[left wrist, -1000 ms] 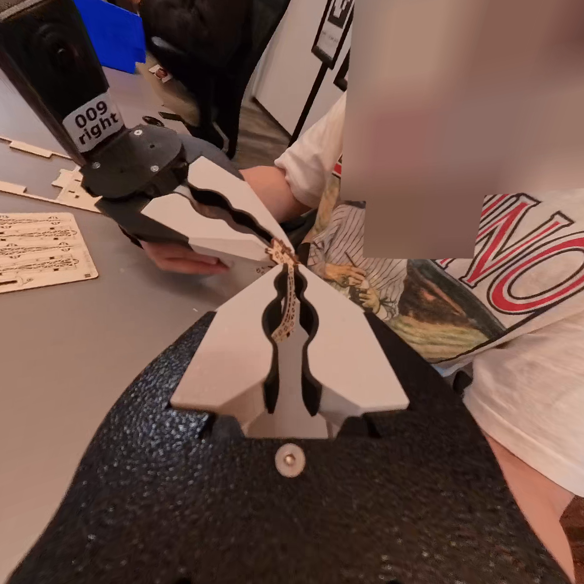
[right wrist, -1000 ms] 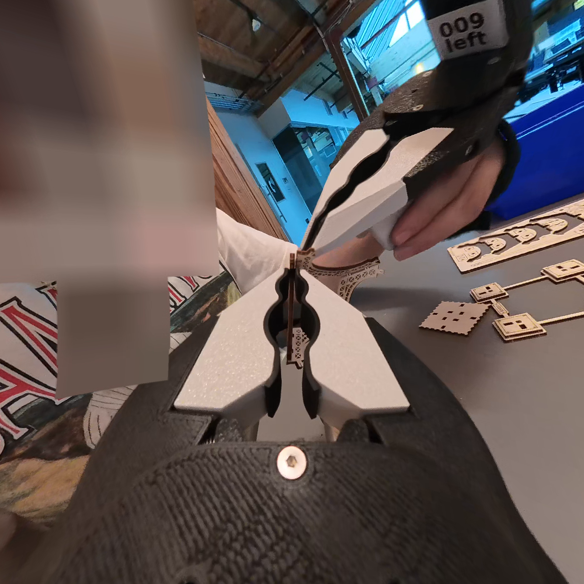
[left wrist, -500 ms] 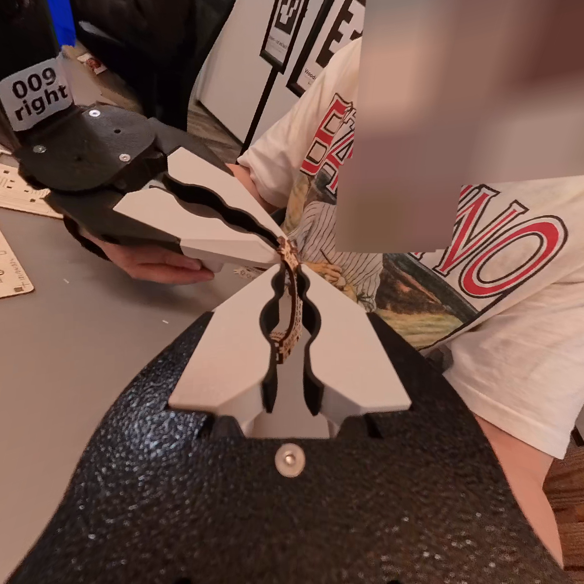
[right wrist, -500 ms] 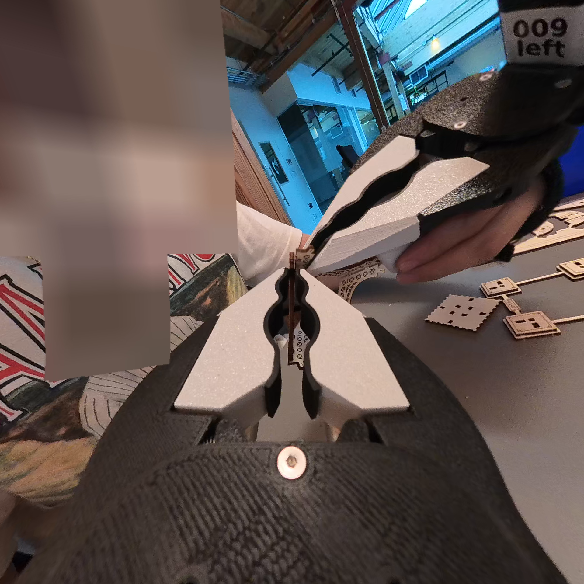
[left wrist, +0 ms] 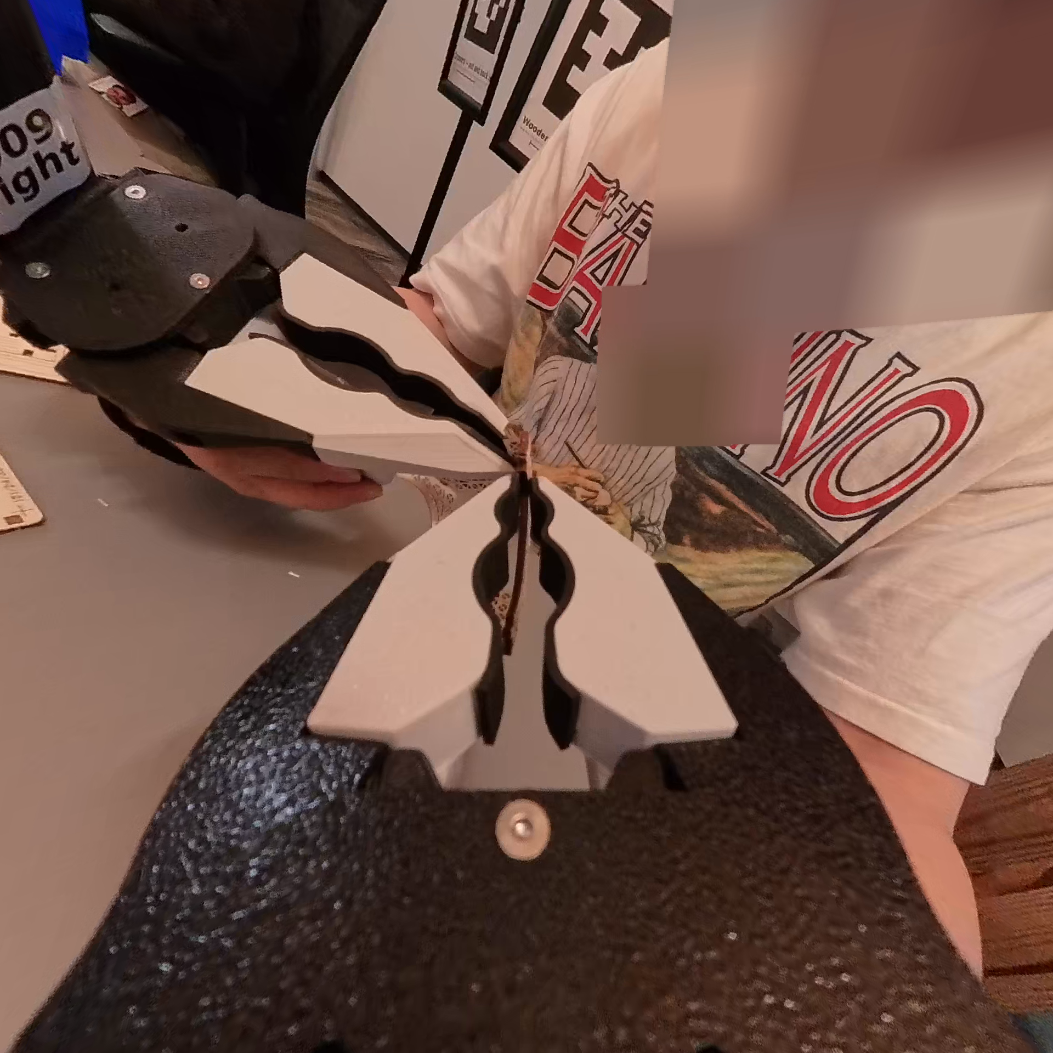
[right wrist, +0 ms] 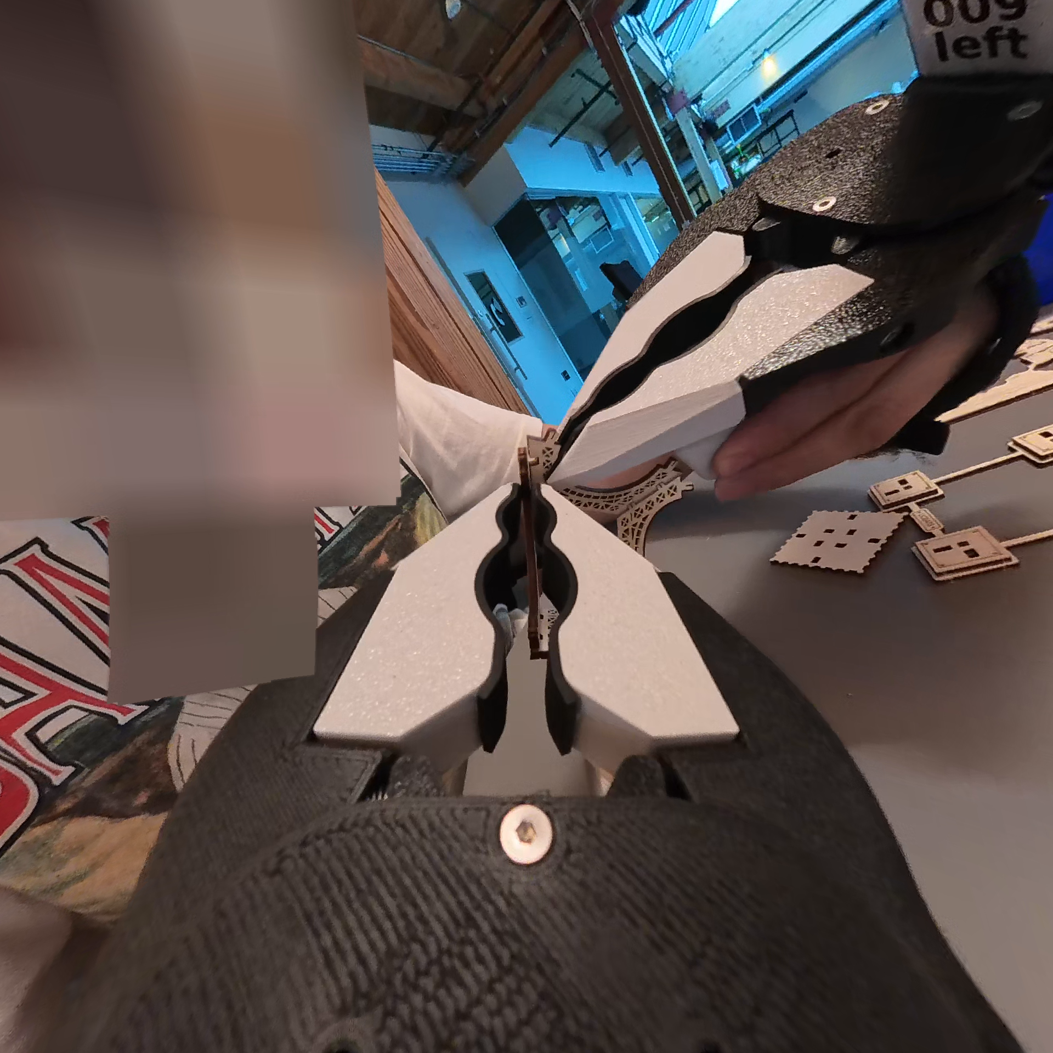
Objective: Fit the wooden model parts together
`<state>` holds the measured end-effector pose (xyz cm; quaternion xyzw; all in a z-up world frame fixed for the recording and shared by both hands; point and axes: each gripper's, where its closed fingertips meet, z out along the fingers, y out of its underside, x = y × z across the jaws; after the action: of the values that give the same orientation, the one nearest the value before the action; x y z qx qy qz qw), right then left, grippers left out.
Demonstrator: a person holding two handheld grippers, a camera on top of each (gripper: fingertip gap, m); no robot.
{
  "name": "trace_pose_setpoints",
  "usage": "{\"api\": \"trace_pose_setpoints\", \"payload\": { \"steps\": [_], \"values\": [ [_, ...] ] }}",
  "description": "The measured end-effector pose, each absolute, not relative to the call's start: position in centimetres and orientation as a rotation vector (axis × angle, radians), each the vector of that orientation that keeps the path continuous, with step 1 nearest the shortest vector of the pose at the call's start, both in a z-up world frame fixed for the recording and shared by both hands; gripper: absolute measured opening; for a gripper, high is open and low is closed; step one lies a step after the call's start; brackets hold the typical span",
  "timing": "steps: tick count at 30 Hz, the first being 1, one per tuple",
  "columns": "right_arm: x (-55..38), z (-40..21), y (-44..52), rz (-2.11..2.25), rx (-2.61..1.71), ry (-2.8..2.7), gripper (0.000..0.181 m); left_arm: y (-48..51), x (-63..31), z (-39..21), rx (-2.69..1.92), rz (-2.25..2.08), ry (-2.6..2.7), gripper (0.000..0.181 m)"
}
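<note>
Meeting tip to tip above the near edge of the grey bench (left wrist: pixel 142 598), two hand-held grippers each pinch a thin laser-cut wooden part. The left hand-held gripper (left wrist: pixel 523 490) is closed on a lattice strip (left wrist: pixel 515 570), which now shows edge-on as a dark line; half a second ago its patterned face was turned toward the camera. The right hand-held gripper (right wrist: pixel 530 490) is closed on a second flat part (right wrist: pixel 534 570), also edge-on in its own view. In the right wrist view, the left hand-held gripper's part ends in a small notched tip (right wrist: pixel 541 453) that touches the top of the right one's. The turn seems to have brought the two parts crosswise, ready for slot to meet tab; whether they are seated cannot be told. Spare cut-out sheets (right wrist: pixel 889 541) lie toward the bench's far side.
</note>
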<state>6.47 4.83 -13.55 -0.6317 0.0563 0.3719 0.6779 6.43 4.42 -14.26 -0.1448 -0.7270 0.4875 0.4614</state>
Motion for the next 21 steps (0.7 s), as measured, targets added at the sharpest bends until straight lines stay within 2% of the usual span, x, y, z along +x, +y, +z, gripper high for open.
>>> {"api": "trace_pose_setpoints", "payload": {
  "steps": [21],
  "values": [
    [5.8, -14.5, 5.2, 0.893, -1.473, 0.128, 0.0, 4.7, 5.6, -15.3, -0.382, 1.107, -1.74, 0.0]
  ]
}}
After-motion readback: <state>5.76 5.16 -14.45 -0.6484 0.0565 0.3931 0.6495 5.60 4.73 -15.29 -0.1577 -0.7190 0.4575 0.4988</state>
